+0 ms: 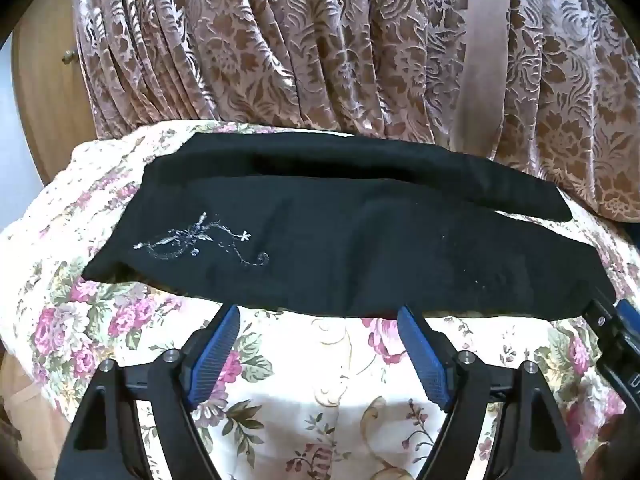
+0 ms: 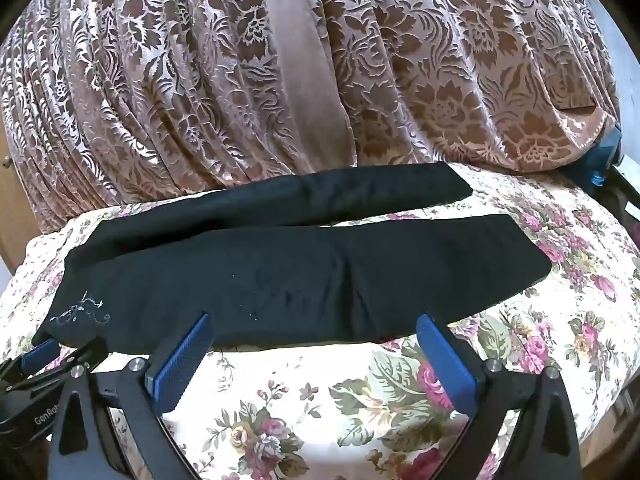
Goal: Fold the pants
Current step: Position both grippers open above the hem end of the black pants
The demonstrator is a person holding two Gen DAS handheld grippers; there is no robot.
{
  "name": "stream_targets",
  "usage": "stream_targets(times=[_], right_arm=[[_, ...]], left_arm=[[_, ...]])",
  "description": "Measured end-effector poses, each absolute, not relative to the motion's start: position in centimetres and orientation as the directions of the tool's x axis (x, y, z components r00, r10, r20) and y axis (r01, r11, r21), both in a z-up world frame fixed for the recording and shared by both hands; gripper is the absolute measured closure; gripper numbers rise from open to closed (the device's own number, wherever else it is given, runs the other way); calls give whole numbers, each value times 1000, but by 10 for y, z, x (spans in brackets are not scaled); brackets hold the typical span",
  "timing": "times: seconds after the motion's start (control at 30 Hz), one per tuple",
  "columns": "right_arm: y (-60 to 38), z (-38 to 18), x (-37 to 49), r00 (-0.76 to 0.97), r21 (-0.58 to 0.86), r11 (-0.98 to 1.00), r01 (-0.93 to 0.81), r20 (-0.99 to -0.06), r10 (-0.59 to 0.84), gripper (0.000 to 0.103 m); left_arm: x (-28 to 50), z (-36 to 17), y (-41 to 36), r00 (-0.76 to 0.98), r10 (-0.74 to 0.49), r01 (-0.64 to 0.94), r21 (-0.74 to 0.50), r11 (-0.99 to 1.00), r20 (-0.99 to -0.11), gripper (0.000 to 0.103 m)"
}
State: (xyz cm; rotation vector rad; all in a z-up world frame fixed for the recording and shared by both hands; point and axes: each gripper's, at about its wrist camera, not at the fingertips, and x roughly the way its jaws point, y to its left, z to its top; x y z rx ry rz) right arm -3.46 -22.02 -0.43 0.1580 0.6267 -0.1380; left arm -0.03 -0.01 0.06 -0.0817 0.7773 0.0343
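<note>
Left claw (image 1: 319,314) spread wide, blue ribbed pads (image 1: 216,350) holding nothing, tips just short of the near hem of the black soft-fabric pants (image 1: 340,248). Right claw (image 2: 313,324) likewise wide and empty, tips touching or nearly touching the same near edge further toward the leg ends. Close side by side, each visible at the border of the other's view.

Directly ahead of both: the pants spread lengthwise across a cream bedcover printed with pink roses and green leaves (image 1: 332,364), nearer leg right in front of the tips, farther leg beyond it, the two diverging into a gap ahead and to the right of the right claw. Ahead and left of the left claw, a small silver embroidered swirl (image 1: 200,240) near the waist end. Beyond everything, a brown-and-pink damask curtain (image 2: 240,80) hanging down to the bed.

Likely nothing folded yet; first pinch of the near edge seemingly next.

Risks from here: closing too deep and pinching the bedcover along with the hem, dragging it up; catching only the top layer so the leg peels open; uneven lift between the two claws, leaving the near leg skewed over the far one; far leg brushing into the curtain.
</note>
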Motion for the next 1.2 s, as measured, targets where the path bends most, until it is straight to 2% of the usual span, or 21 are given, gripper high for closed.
stream_targets(times=[0.17,0.23,0.4,1.2], right_arm=[[-217,-6,-36,802,86,980,181,-590,-96,0],[-215,-9,-36,801,78,980,183,-591,-102,0],[-213,-8,-35,796,61,980,191,-593,-119,0],[-213,-13,-32,786,55,981,185,-608,-114,0]], left_arm=[[-12,-2,7,761,-29,-27,-75,997,-648,22],[-14,0,-3,757,5,-34,-32,999,-654,22],[-8,5,-4,732,2,-41,-42,998,-681,22],[-7,9,-4,731,-4,-41,-50,998,-682,22]])
